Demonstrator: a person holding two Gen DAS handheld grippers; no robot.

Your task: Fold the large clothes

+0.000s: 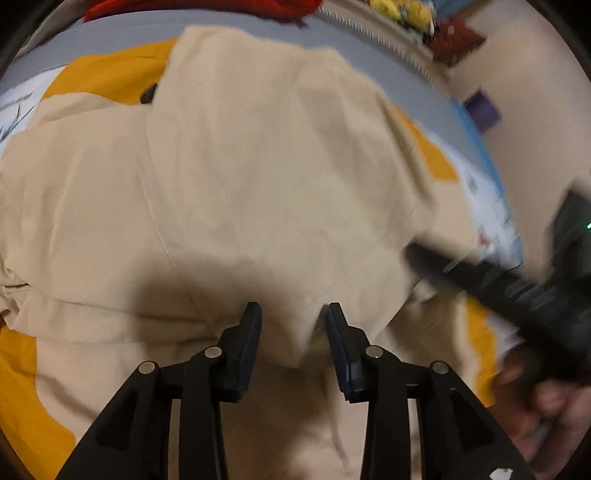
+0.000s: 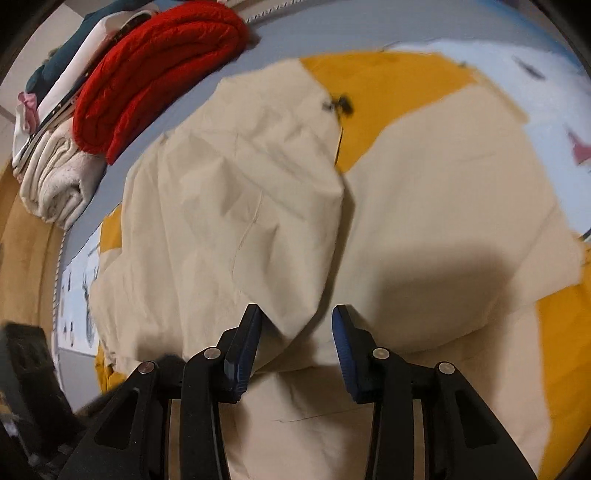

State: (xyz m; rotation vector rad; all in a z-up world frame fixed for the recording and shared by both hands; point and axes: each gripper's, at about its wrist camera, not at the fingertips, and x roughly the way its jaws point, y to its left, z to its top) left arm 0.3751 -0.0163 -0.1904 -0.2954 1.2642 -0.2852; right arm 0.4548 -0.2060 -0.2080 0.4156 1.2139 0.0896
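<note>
The beige-and-yellow garment point(image 2: 424, 184) is spread on the bed point(image 2: 314, 33), below the red blanket point(image 2: 155, 74). Both the left tool point(image 1: 291, 314) and right tool point(image 2: 295, 317) are held released above it. A folded flap could be dragged askew if only one layer is pinched.

My count, by kind:
- beige-and-yellow garment point(image 2: 424, 192): one, spread on the bed point(image 2: 332, 33).
- folded red blanket point(image 2: 155, 70): one, at the bed's far edge.
- folded cream blanket point(image 2: 55, 184): one, beside the red.
- my grippers: two, left gripper point(image 1: 293, 314) and right gripper point(image 2: 297, 317), each with two fingers.
</note>
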